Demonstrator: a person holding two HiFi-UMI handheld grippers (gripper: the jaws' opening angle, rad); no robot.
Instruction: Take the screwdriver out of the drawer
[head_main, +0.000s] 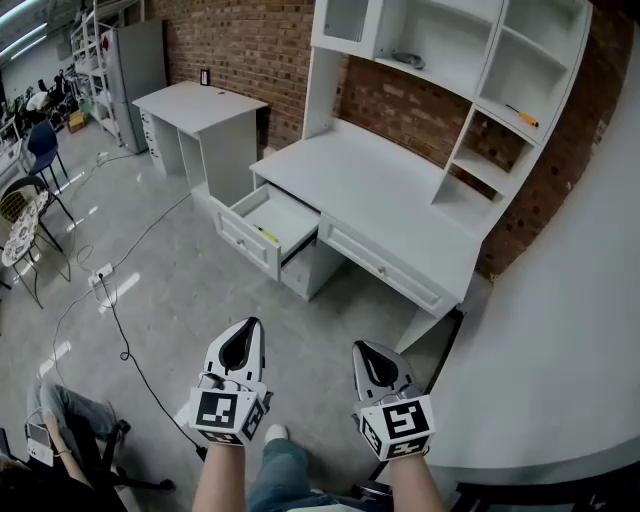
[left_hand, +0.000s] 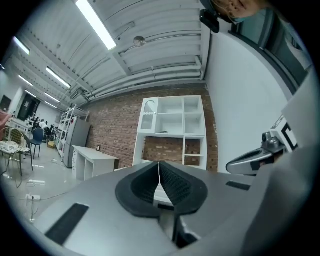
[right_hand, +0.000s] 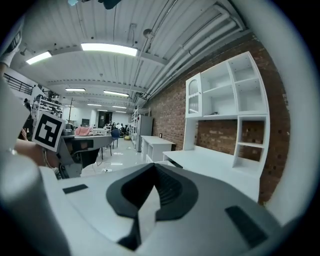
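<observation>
The left gripper and right gripper have fingers closed, empty. The screwdriver lies in the open drawer.

Bright overhead strip lights, fisheye-warped edges

— The desk and its drawer?
— White all over, against a red-brown brick wall. The floor is glossy grey.
— And the screwdriver?
— Yellow (only a small streak, hard to say more).
— The tools in the hands?
— The left gripper and right gripper have white shells, ribbed black pads, and cubes with black-and-white square markers.
</observation>
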